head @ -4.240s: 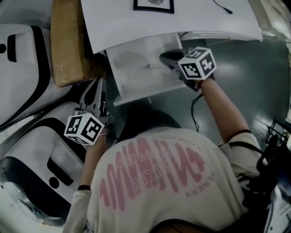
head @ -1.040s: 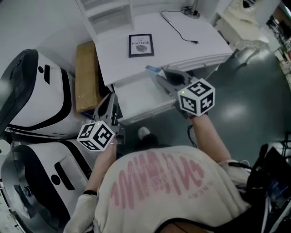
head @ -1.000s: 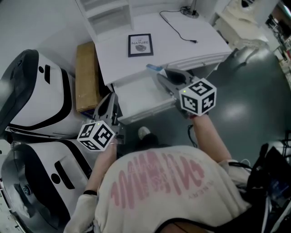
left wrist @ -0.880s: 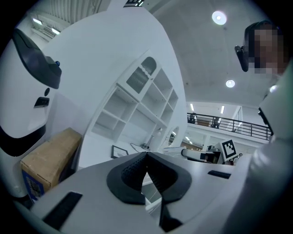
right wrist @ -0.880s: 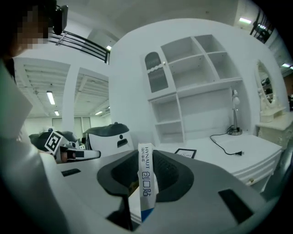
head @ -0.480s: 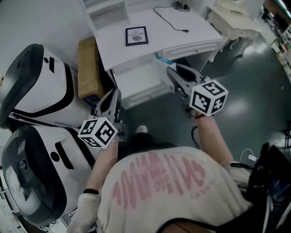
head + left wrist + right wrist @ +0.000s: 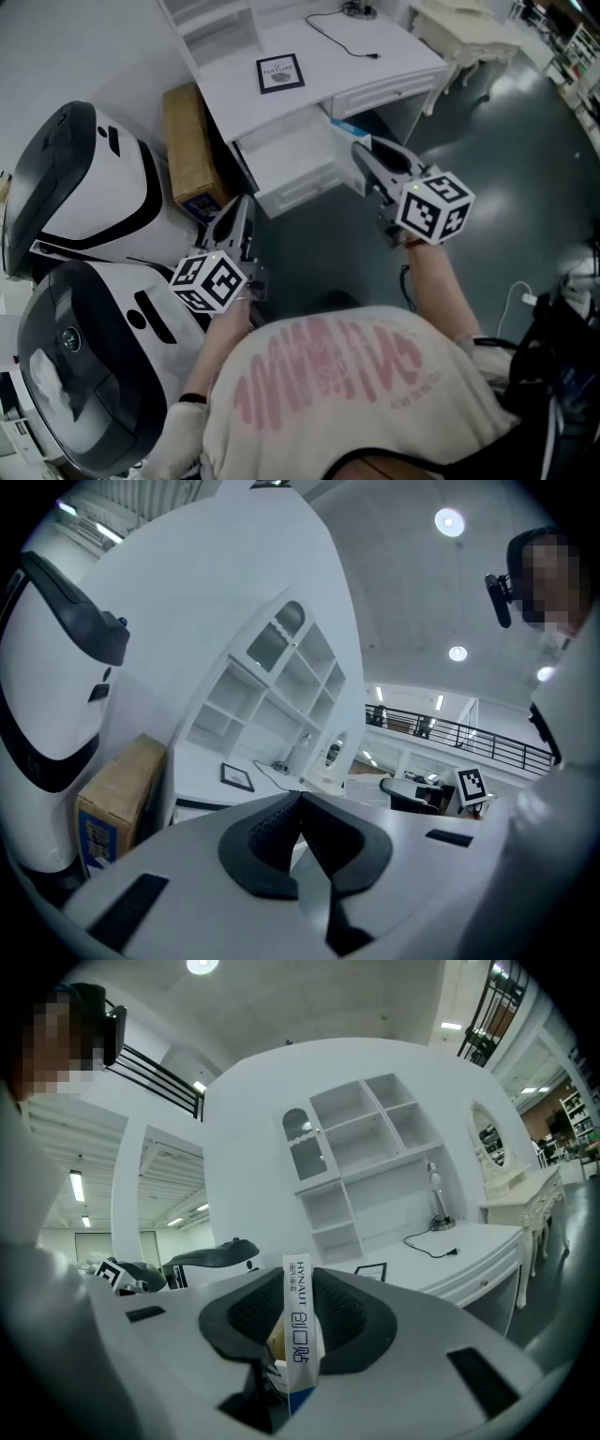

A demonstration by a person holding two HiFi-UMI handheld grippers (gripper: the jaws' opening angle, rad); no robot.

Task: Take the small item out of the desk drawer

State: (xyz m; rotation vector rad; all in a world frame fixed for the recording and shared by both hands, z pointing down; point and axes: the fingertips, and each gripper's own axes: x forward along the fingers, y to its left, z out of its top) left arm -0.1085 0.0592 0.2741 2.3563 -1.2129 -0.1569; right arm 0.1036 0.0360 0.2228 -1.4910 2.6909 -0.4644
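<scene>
My right gripper (image 7: 363, 150) is shut on a small white and blue box (image 7: 345, 127), holding it in the air just right of the open white desk drawer (image 7: 292, 161). In the right gripper view the box (image 7: 300, 1321) stands upright between the pads, printed side toward the camera. The drawer's inside looks bare. My left gripper (image 7: 240, 212) hangs low at the left of the drawer, next to a white pod, jaws shut with nothing in them (image 7: 300, 801).
The white desk (image 7: 319, 70) carries a framed picture (image 7: 279, 73) and a black cable (image 7: 342, 36). A cardboard box (image 7: 187, 141) stands left of the desk. Two big white and black pods (image 7: 70, 187) fill the left side. The dark green floor (image 7: 506, 122) lies on the right.
The right gripper has drawn back from the drawer to its right edge with the box in its jaws. The view has pulled back from the desk. The left gripper stays shut.
</scene>
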